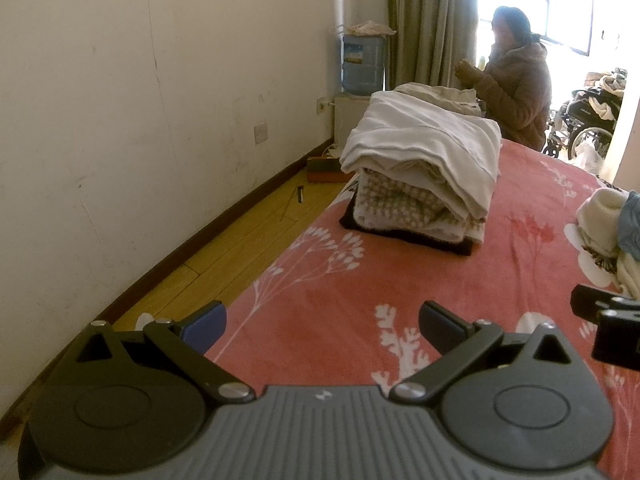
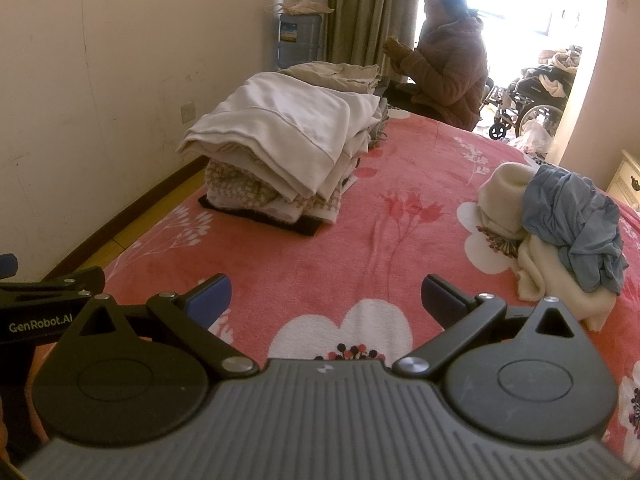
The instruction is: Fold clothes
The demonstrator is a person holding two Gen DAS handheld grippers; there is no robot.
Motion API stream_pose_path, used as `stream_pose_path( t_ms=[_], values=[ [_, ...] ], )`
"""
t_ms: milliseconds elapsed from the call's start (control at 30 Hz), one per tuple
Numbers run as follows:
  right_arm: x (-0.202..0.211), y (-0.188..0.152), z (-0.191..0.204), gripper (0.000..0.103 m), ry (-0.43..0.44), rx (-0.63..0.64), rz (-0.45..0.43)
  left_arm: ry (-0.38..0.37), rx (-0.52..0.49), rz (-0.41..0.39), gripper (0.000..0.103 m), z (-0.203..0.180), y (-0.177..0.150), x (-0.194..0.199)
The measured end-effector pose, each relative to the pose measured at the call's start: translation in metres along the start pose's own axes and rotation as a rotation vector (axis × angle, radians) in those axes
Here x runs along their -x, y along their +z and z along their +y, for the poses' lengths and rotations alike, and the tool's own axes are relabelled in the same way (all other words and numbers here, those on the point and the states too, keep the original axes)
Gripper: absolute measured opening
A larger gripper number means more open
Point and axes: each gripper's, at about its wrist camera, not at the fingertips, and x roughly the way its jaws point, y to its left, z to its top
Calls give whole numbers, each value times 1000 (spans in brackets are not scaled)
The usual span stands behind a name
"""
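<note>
The bed [image 2: 360, 248], under a coral floral blanket, fills most of both views. Its left edge runs along a strip of wooden floor [image 1: 224, 256] beside the white wall [image 1: 140, 100]; that strip is narrow. The middle of the blanket ahead of me is bare, between the two clothing groups, and gives the widest free surface.

The folded stack [image 2: 288, 148] sits near the left edge of the bed: white and cream pieces on top, a checked knit below, a black piece at the bottom. A second, flatter pile of beige cloth [image 2: 340, 74] lies just behind it.

On the right side of the bed, well apart from the stack, lies the unfolded heap: a crumpled blue garment [image 2: 576, 224] on top of a cream garment [image 2: 548, 276], touching it.

A person in a brown coat [image 2: 448, 72] sits at the far end of the bed, by the curtain [image 2: 360, 4] and bright window. A wheelchair [image 2: 524, 108] stands further right, a water jug [image 1: 362, 64] in the left corner.

My left gripper [image 1: 322, 326] hovers over the near left part of the blanket, fingers wide apart, nothing between them. My right gripper [image 2: 326, 300] hovers over the near middle, fingers likewise spread and empty. The two tools sit just beside each other; each shows at the other's frame edge.
</note>
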Motion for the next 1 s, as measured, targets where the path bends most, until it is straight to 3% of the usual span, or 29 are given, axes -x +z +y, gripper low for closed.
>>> stream_pose_path(
  t_ms=[1000],
  values=[
    [-1,0,2,102,-1,1,-1,4,-1,2,103,1,0,-1]
  ],
)
